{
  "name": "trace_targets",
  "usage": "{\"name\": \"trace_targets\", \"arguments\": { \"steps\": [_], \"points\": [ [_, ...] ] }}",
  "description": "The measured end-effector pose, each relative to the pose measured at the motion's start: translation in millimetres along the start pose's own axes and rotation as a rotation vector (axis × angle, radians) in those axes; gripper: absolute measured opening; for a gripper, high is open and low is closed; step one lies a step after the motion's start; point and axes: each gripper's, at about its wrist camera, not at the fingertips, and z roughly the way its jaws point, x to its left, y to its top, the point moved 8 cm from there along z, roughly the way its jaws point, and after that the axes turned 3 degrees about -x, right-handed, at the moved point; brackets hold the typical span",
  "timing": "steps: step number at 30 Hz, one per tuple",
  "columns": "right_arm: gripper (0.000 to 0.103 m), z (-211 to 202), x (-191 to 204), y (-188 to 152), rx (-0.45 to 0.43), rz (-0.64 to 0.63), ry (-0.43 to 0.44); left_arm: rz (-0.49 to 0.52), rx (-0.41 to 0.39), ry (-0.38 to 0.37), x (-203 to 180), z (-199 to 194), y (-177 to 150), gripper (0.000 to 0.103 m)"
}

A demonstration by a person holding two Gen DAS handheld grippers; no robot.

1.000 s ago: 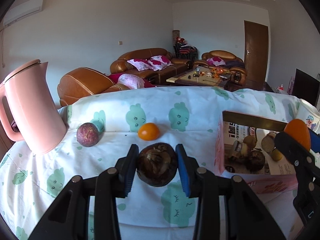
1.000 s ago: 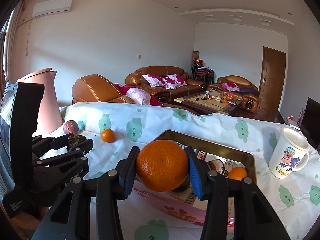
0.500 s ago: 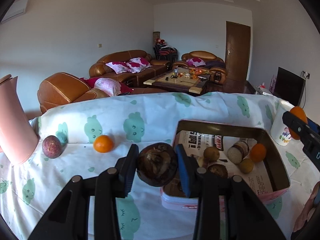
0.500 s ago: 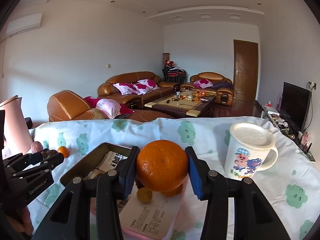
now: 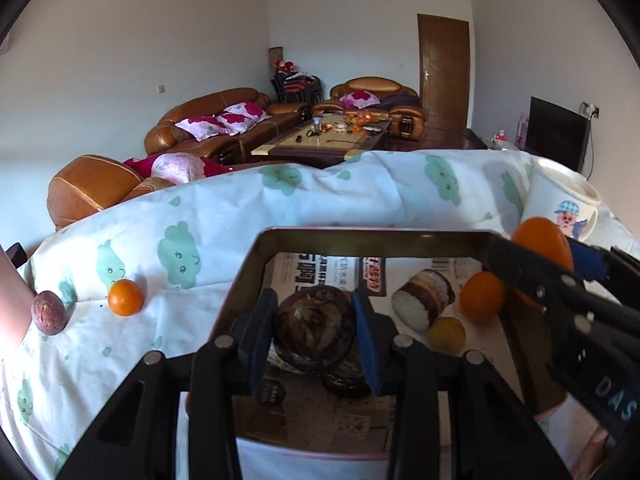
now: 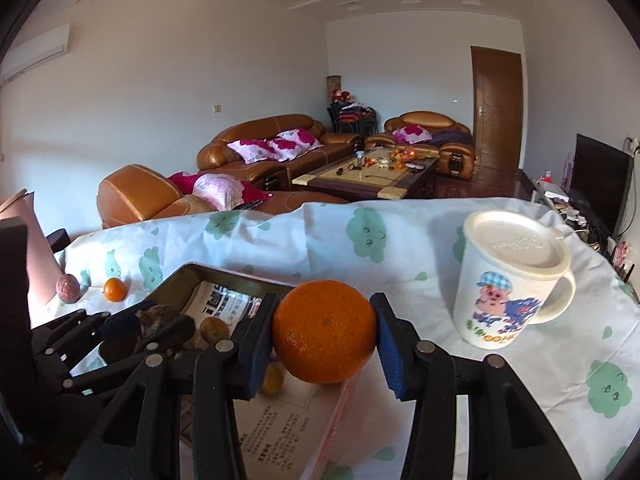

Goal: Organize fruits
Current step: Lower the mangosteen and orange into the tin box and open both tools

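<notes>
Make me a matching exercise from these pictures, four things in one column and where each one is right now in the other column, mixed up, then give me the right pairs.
Things:
1. big orange
2. dark brown fruit
3. purple fruit
4. cut round piece

Places:
A. lying in the box on the newspaper
B. held in the left hand-held gripper
C. on the tablecloth beside the small orange
D. held in the right hand-held gripper

Pairs: 1-D, 2-B, 3-C, 4-A
</notes>
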Motion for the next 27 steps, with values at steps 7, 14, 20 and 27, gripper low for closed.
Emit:
{"name": "trace_targets", "arguments": {
  "steps": [7,14,20,27],
  "points": [
    [0.049,13.7,17.8,-21.4,0.1,0.011,0.076,-0.046,0.039,-0.004,10.7,8.2,-3.8,0.04],
    [0.05,17.8,19.1,-25.1,0.118,0.046,0.114,-0.052,0.04,-0.004,11.5,7.4,-4.7,0.04],
    [0.055,5.7,14.7,-10.4,0.038,0.063,0.101,-0.052,-0.001,0.015,16.0,-1.1,-1.4,0.073],
    [0.079,-16.7,-1.7,12.0,-0.123,0.076,0.017,-0.016,-0.112,0.061,12.1,-31.3,8.4,0.103]
  ]
}}
